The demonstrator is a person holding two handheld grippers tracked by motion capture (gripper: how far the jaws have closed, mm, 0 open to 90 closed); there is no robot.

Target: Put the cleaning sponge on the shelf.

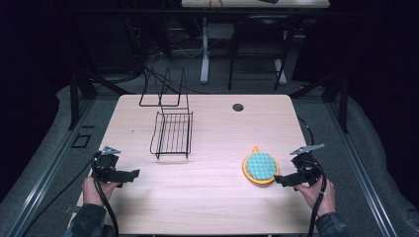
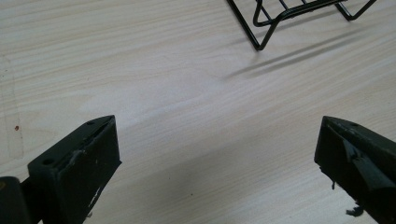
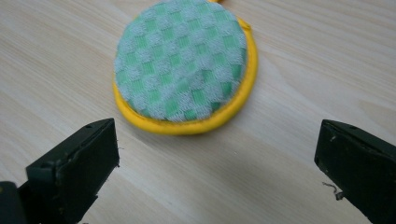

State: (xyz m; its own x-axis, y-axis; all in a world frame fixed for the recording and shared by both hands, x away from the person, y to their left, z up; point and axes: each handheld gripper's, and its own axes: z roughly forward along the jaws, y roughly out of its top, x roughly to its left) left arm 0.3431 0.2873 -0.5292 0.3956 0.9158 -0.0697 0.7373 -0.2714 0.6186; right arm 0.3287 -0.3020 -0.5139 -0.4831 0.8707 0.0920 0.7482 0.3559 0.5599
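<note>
A round pad (image 1: 260, 167) with a green-and-white checked top and a yellow rim lies flat on the wooden table (image 1: 212, 197), right of the middle. In the right gripper view the pad (image 3: 182, 67) sits just beyond the wide-apart jaws. My right gripper (image 1: 282, 180) hovers open just right of the pad, not touching it. A black wire rack (image 1: 172, 133) stands left of centre. My left gripper (image 1: 131, 175) is open near the table's front left, with bare wood between its jaws. The rack's (image 2: 299, 16) foot shows ahead of the left gripper (image 2: 217, 140).
A second black wire frame (image 1: 163, 91) stands behind the rack near the far edge. A small dark round hole (image 1: 238, 107) marks the table's far middle. A cable trails from each gripper toward the front edge. Beyond the table are dark floor and desk legs.
</note>
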